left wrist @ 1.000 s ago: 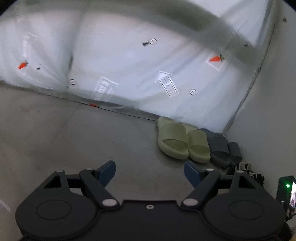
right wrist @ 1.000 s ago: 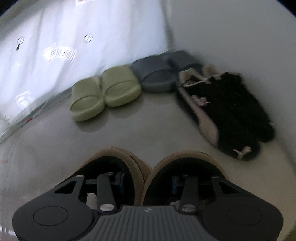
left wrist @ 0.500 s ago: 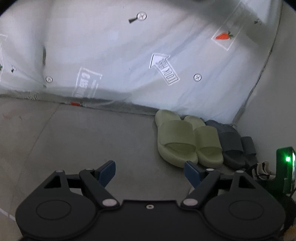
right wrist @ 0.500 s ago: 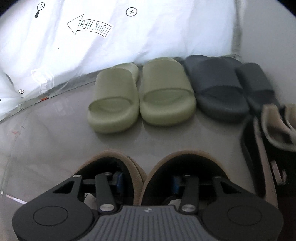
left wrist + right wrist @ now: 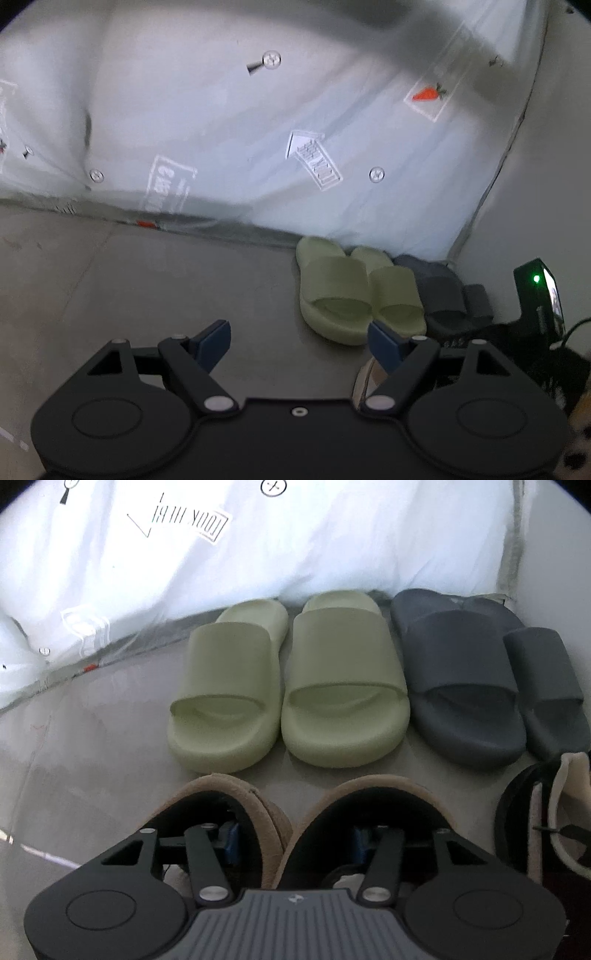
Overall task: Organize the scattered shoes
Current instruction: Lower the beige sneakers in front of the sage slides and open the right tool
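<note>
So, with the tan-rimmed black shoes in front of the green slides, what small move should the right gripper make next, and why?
Probably lift the right gripper straight out: its jaws are opening, one finger inside each tan-rimmed black shoe, and the pair stands before the pale green rubber slides.

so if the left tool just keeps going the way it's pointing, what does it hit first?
Probably bare floor. The left tool is open and empty, angled down at floor ahead of its fingers. The green slides sit right of that line, near the right finger. Depth is unclear, so it might clip the nearer one.
</note>
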A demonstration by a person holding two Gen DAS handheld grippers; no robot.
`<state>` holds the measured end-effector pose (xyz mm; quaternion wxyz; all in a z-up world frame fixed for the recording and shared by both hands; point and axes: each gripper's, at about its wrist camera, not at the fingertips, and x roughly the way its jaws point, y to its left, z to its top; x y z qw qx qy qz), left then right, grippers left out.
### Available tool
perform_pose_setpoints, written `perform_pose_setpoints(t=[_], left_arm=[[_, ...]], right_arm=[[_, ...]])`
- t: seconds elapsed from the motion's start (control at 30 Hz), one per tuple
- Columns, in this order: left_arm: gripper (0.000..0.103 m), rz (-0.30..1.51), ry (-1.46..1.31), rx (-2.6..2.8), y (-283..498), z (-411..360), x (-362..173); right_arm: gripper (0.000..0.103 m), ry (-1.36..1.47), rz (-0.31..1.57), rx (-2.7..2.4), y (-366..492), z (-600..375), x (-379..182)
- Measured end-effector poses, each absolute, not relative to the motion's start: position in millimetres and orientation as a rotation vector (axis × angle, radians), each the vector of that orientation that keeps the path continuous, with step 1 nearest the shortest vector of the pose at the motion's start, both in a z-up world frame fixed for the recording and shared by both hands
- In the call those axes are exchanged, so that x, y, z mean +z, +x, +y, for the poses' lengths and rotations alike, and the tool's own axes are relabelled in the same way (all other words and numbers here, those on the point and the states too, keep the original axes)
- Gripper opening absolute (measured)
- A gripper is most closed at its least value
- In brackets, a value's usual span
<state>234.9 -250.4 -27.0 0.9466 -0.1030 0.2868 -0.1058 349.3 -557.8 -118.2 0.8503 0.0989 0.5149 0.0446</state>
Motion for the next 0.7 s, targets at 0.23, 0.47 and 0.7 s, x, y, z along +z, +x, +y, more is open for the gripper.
perform_pose_setpoints(t=[0.23,0.47,0.7], left_arm=[[0.082,0.527,-0.227,-0.19,195.8,-237.5,-12.7],[0.082,0.522,-0.249,-0.19,165.7,-229.3,-11.9],[0.082,0.498,-0.239,-0.24,156.2,-234.5,-5.7]], right_arm=[[0.088,0.314,0.983,0.082,313.0,-572.5,-73.8],[0.09,0.116,0.849,-0.106,206.4,-552.7,-91.9],[0.09,0.033,0.888,-0.098,161.2,-519.0,-144.6]])
